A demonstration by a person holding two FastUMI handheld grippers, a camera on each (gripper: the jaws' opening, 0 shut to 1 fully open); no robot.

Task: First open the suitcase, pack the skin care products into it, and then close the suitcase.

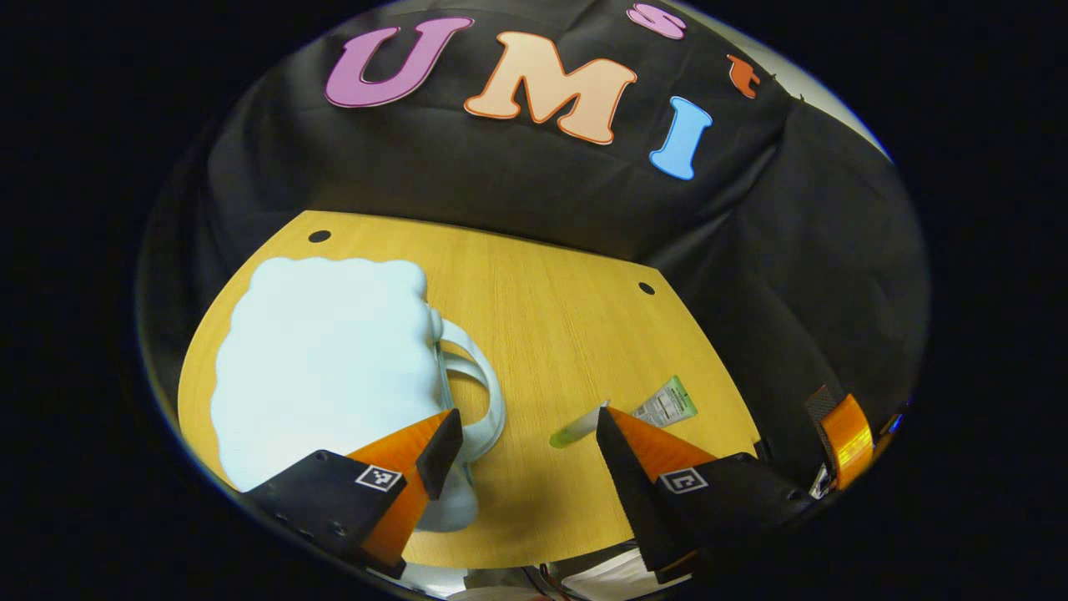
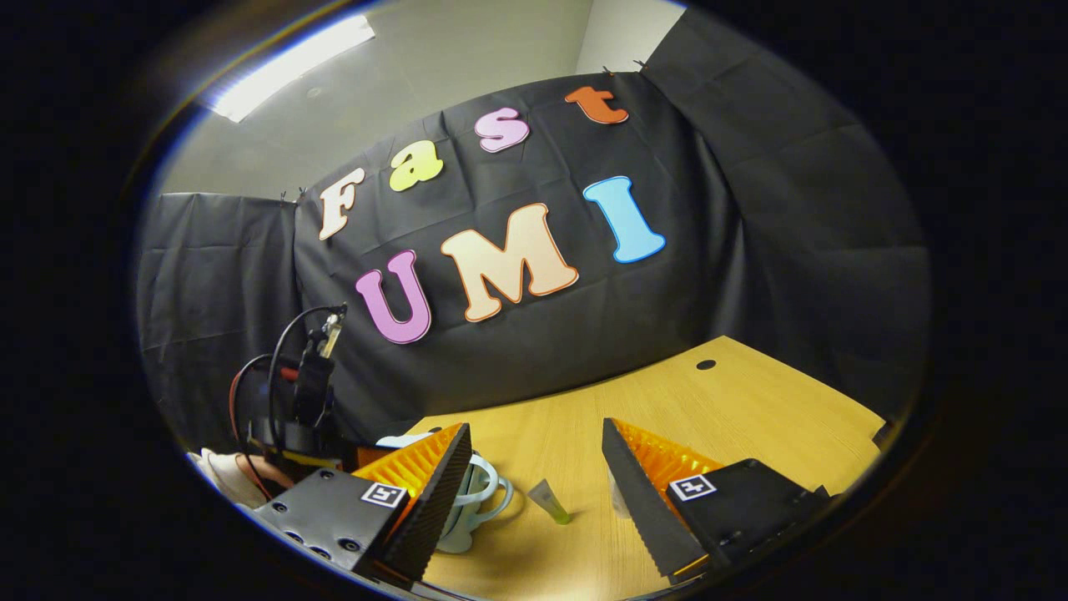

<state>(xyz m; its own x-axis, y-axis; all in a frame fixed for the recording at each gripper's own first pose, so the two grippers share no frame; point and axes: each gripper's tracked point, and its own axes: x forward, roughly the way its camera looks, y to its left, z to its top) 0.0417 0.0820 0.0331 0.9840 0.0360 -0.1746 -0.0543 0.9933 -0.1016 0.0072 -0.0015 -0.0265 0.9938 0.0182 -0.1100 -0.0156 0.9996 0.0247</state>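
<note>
**A:** Your left gripper point(image 1: 527, 442) hung over the table point(image 1: 542, 317) with its fingers wide apart and nothing between them. Just ahead of its left finger sat the pale blue suitcase point(image 1: 325, 367), lid down, its looped handle point(image 1: 484, 392) curving out toward the gap between your fingers.

**B:** And the skin care?

**A:** By the tip of your right finger lay a small green tube point(image 1: 576, 432), partly hidden behind that finger, and just beyond it a flat green sachet point(image 1: 667, 402). From the right gripper point(image 2: 534, 455), also open and empty, the tube point(image 2: 551, 502) lay between the fingers and slightly ahead, the suitcase point(image 2: 467, 497) mostly behind the left finger.

**B:** How would they have handled?

**A:** I judged the suitcase a light, rigid plastic shell with a smooth, rounded, likely slippery lid; the handle or the lid's edge looked like your best hold, and you would probably have needed the other gripper to steady the base. The tube looked soft and light, apt to roll or squash, so a gentle pinch across its middle suited it. The sachet lay thin against the wood; you would have had to catch an edge.
</note>
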